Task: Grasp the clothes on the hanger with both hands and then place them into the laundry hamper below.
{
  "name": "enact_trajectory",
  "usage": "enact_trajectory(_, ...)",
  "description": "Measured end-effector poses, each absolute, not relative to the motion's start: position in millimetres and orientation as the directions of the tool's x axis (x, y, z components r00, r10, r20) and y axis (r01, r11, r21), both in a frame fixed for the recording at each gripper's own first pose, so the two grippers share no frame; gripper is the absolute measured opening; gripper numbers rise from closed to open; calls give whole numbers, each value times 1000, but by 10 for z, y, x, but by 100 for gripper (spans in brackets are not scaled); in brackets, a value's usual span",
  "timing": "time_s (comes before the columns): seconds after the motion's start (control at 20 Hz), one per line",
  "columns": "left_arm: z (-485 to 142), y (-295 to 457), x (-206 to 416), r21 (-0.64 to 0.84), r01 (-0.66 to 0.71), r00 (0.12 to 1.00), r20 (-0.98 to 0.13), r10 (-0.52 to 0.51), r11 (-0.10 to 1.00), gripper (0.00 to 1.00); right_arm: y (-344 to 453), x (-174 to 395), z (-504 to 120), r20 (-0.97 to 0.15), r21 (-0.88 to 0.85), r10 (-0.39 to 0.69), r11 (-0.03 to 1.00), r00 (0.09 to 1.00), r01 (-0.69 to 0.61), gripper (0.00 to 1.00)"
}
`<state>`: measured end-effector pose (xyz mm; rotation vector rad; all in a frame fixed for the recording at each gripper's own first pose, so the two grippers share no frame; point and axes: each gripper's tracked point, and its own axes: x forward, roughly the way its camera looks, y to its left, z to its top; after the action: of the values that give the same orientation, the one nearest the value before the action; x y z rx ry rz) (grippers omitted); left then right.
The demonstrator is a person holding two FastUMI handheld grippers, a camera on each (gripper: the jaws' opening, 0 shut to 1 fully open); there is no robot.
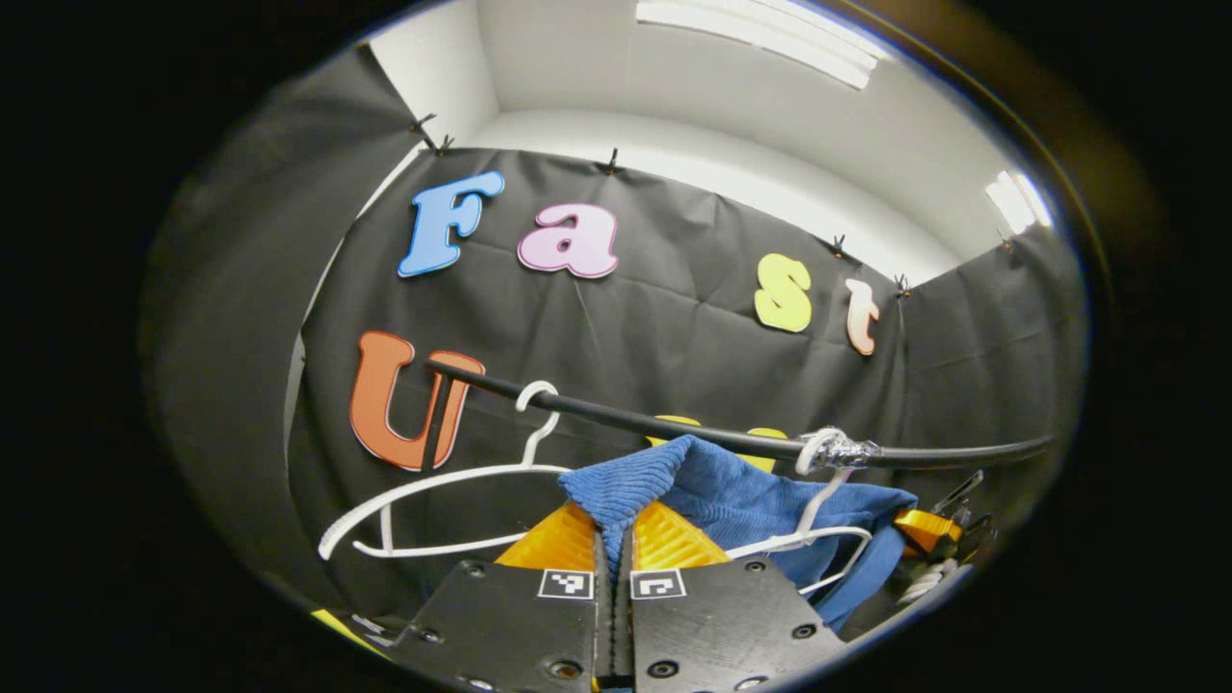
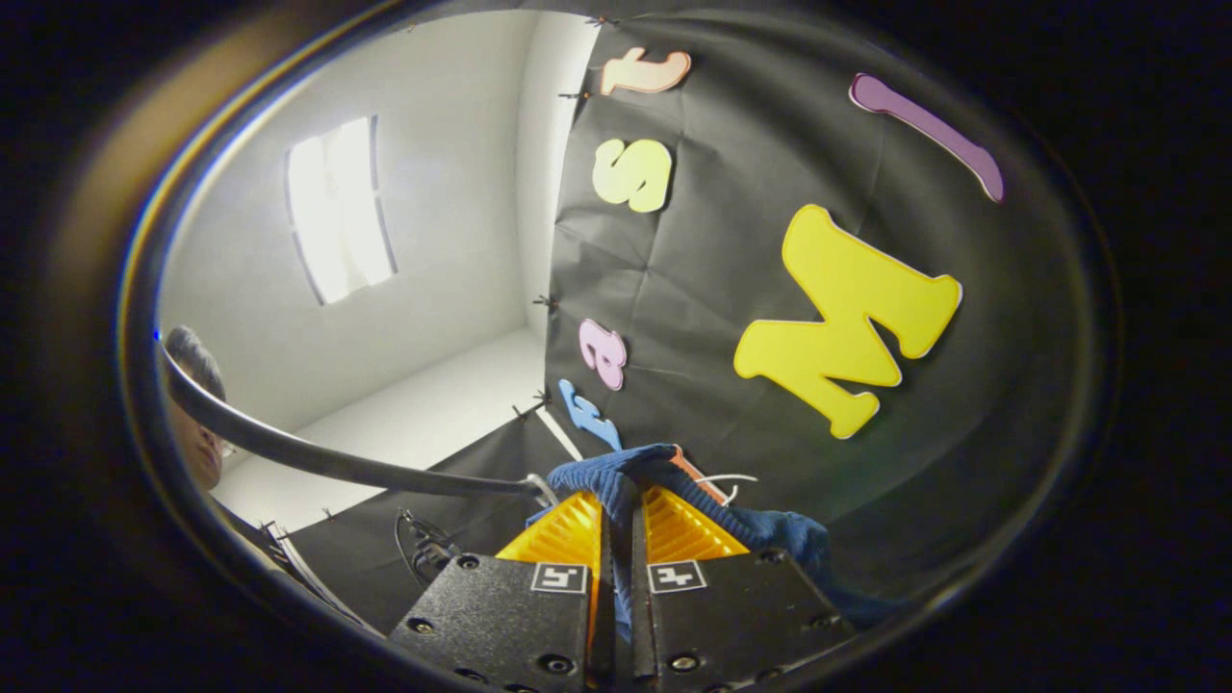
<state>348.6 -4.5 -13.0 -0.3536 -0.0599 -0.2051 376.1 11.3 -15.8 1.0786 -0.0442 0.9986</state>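
No readable text or labels.

Bright ceiling lights (image 1: 760, 38) glare white overhead, the black cloth (image 1: 626, 318) stays dim, edges bend and smear with fisheye distortion, and the centre is sharp.

place: recording booth, staged laundry corner
walls: black cloth (image 1: 674, 318) pinned up with clips, plain white wall (image 1: 731, 106) above
lighting: ceiling light panels (image 1: 760, 38)
props: black rail (image 1: 616, 416), white hangers (image 1: 433, 491) hung on it
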Motion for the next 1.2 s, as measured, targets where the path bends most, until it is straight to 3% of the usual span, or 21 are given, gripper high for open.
enact_trajectory(0.05, -225, -20, 3473, -342, 223, 975, 74, -211, 913, 4, 77, 3821, -212, 464, 724, 640, 124, 612, -678, 8)
enact_trajectory(0.2, -487, -14, 3424, -410, 284, 953, 26, -300, 867, 0, -36, 3957, -387, 412, 770, 609, 166, 678, -617, 10)
enact_trajectory(0.4, -642, -6, 3435, -526, 329, 931, 40, -363, 784, 4, -8, 3991, -492, 390, 788, 613, 164, 687, -594, 9)
enact_trajectory(0.55, -656, -10, 3530, -636, 343, 915, 60, -399, 691, 0, -14, 4114, -454, 388, 822, 600, 117, 700, -557, 10)
enact_trajectory(0.85, -742, -129, 3615, -624, 396, 874, 29, -485, 674, 5, -158, 4240, -353, 413, 830, 604, 57, 681, -554, 9)
enact_trajectory(0.9, -745, -127, 3622, -642, 406, 865, 39, -501, 651, 0, -170, 4270, -375, 416, 839, 606, 33, 678, -544, 9)
enact_trajectory(1.05, -775, -123, 3608, -733, 420, 839, 89, -536, 536, 0, -160, 4317, -470, 432, 863, 622, -74, 654, -500, 10)
enact_trajectory(1.2, -758, -56, 3601, -746, 432, 843, 136, -520, 506, 5, -82, 4366, -577, 408, 867, 628, -37, 663, -498, 9)
